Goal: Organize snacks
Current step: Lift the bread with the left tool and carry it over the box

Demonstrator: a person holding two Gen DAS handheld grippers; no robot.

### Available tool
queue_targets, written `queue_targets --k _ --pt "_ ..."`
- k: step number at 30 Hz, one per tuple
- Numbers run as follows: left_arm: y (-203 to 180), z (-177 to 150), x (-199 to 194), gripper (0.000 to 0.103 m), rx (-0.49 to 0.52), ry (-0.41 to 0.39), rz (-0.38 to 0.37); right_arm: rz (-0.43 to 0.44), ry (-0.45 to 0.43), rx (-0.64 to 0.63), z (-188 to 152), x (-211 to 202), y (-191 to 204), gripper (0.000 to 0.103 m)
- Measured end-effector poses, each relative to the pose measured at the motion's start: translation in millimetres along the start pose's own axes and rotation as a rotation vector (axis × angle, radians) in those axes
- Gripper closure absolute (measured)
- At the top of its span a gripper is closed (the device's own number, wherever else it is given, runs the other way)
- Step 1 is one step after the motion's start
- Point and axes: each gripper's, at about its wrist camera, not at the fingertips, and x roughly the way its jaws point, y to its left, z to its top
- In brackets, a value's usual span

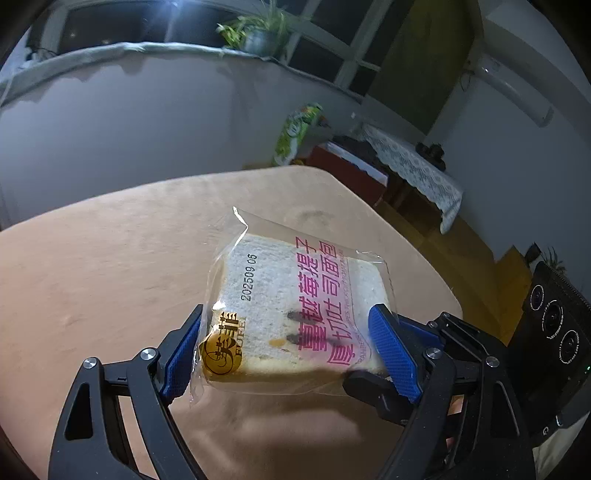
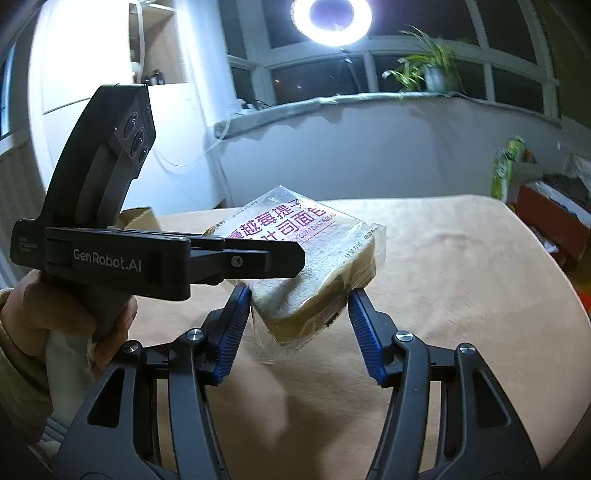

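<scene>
A slice of toast in a clear wrapper with pink lettering [image 1: 295, 306] hangs in the air above the tan table [image 1: 92, 266]. My left gripper [image 1: 284, 347] is shut on it, blue pads pressing both sides. In the right wrist view the same bread pack [image 2: 314, 266] sits between the blue pads of my right gripper [image 2: 299, 314]; the left pad touches it, the right pad meets the wrapper edge. The left gripper's body [image 2: 110, 254] crosses that view from the left, held by a hand.
A cardboard box [image 2: 138, 218] stands at the table's far left edge. A green snack bag [image 1: 295, 133] leans on the wall behind the table. A red box [image 1: 347, 166] and a lace-covered side table [image 1: 417, 170] stand to the right. A bright ring light [image 2: 330, 18] glares overhead.
</scene>
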Motion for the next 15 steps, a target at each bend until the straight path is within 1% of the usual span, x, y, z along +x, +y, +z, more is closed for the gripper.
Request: queue_targets --k 10,15 --pt "12 -18 -58 0.017 -0.031 -0.097 0.074 0.071 -0.034 -0.08 12 -7 51 0.045" --pt "22 -29 -89 0.017 -0.057 -0.149 0.106 0.113 -0.047 -0.138 19 -8 83 0.045"
